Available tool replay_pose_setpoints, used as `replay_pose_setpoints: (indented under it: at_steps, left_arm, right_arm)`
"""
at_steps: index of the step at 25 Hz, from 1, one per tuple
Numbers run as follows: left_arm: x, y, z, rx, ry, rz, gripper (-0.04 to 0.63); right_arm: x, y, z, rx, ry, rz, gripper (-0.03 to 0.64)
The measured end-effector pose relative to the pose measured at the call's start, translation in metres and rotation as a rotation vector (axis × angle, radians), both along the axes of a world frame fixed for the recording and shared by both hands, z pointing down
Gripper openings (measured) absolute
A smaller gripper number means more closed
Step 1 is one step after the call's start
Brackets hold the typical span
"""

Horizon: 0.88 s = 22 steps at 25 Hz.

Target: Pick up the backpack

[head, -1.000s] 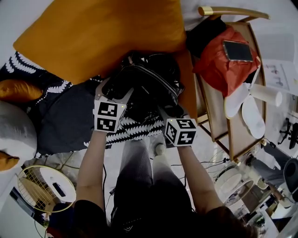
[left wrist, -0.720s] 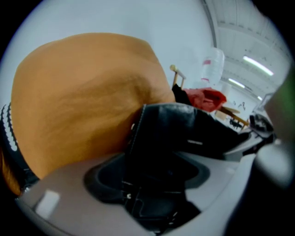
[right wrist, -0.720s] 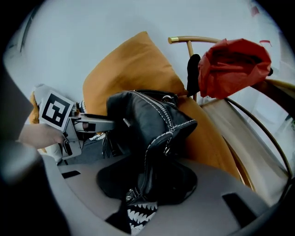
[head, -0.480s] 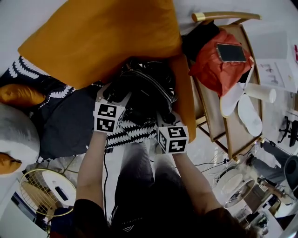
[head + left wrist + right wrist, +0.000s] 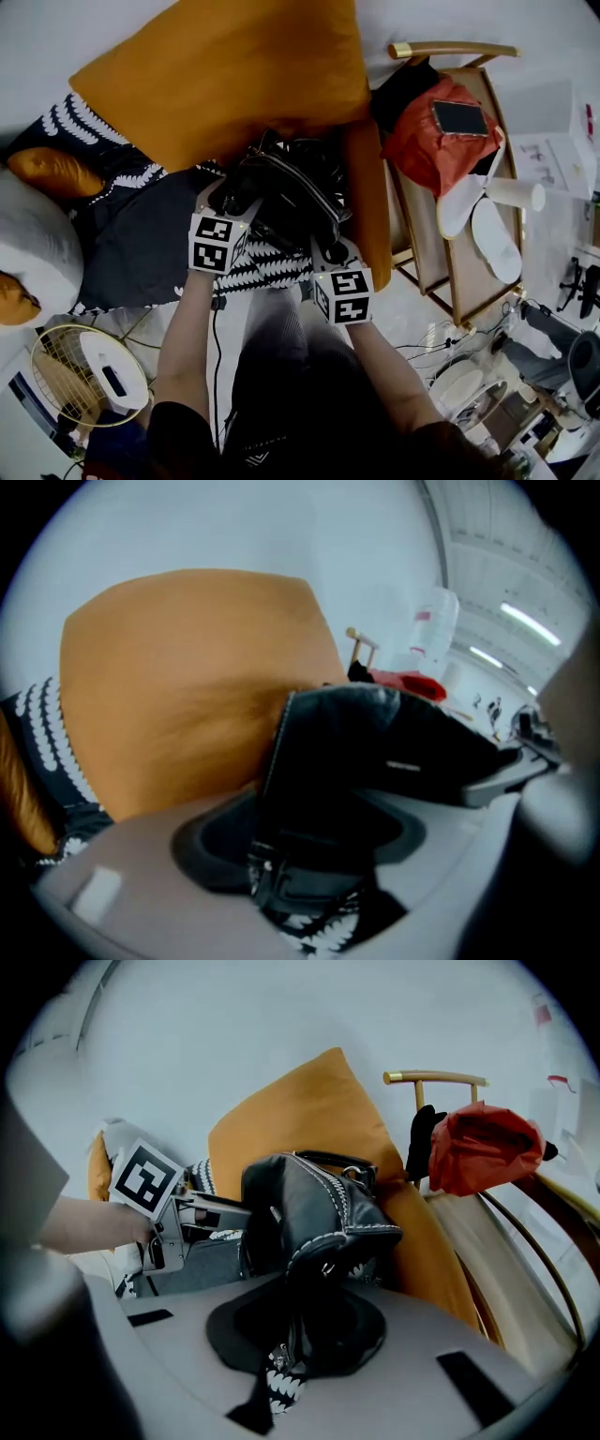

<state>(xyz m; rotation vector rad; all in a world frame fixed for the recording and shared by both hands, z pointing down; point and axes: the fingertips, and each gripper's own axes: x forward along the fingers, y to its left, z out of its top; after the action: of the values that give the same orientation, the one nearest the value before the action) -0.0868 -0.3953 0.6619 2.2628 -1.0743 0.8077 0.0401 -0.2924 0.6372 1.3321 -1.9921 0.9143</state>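
The black leather backpack lies against the orange cushion, between both grippers. My left gripper holds the bag's left side, jaws wide round its bulk and a buckled strap. In the left gripper view the backpack fills the gap of that gripper. My right gripper is closing on a fold of the bag's near edge. The right gripper view shows the white-stitched backpack pinched in this gripper, with the left gripper beyond.
Black-and-white patterned fabric lies under the bag. At the right, a wooden chair carries a red bag with a phone on it. White slippers lie near it. A round fan stands at the lower left.
The right gripper's jaws have closed onto the backpack's near edge, and it has drawn closer to the left gripper. The bag has risen slightly with both hands.
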Motion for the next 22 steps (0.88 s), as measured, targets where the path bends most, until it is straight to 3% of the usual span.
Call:
replay_pose_setpoints:
  at_steps: [8,18,22]
  left_arm:
    - [-0.008,0.038,-0.012,0.004,0.015,-0.037,0.301]
    - [-0.016,0.071,-0.03,0.021,-0.033,-0.024,0.278]
    - [-0.023,0.08,-0.048,0.038,-0.009,-0.055,0.278]
  right_arm:
    - [-0.006,0.023,-0.032,0.042,-0.019,-0.08,0.023]
    - [-0.014,0.045,-0.076,0.072,-0.062,-0.176,0.023]
    - [-0.011,0.054,-0.087,0.075,-0.052,-0.208,0.023]
